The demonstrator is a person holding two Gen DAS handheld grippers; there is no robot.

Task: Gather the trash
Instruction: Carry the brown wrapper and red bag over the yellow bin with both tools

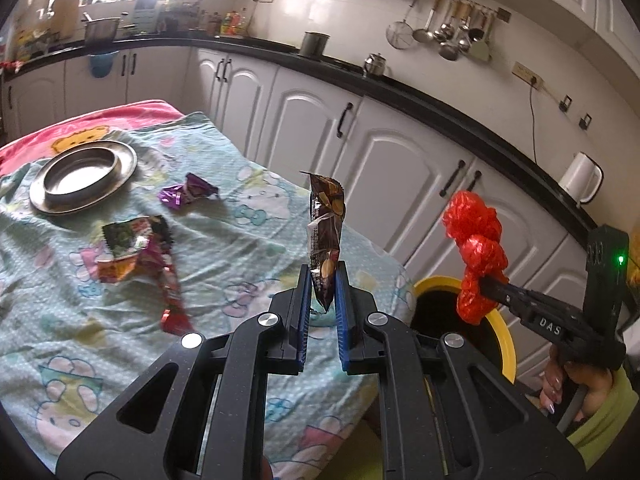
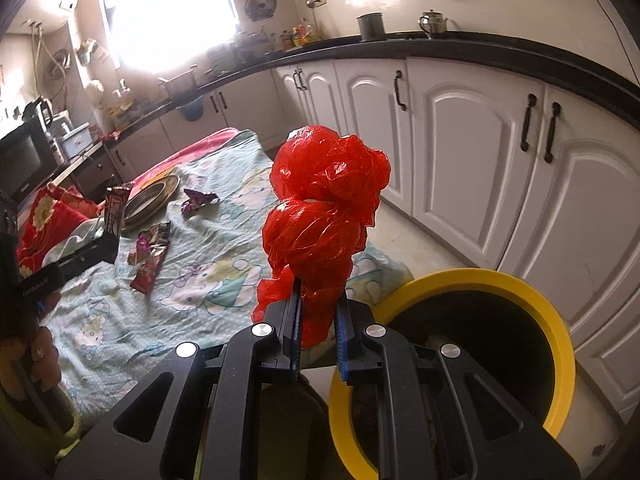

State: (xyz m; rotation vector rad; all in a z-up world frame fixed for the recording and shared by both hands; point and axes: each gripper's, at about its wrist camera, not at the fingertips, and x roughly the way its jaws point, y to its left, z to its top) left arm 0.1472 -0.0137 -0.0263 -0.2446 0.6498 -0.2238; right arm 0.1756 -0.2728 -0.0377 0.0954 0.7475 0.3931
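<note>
My left gripper [image 1: 323, 276] is shut on a dark brown snack wrapper [image 1: 327, 224] that stands upright above the table's right edge. My right gripper [image 2: 318, 304] is shut on a crumpled red plastic bag [image 2: 324, 208], held beside and above the yellow-rimmed bin [image 2: 520, 284]. The left wrist view shows that red bag [image 1: 476, 248] over the bin's rim [image 1: 502, 332]. On the cartoon-print cloth [image 1: 224, 248] lie a purple wrapper [image 1: 188, 194] and a torn green and red wrapper [image 1: 136, 248]. In the right wrist view the left gripper [image 2: 114, 236] and its wrapper [image 2: 116, 210] appear at far left.
A steel plate [image 1: 82, 174] sits at the table's far left. White cabinets [image 1: 400, 168] under a black counter run behind the table and bin. A white kettle [image 1: 580, 178] stands on the counter. A person's hand [image 1: 580, 384] in a green sleeve holds the right gripper.
</note>
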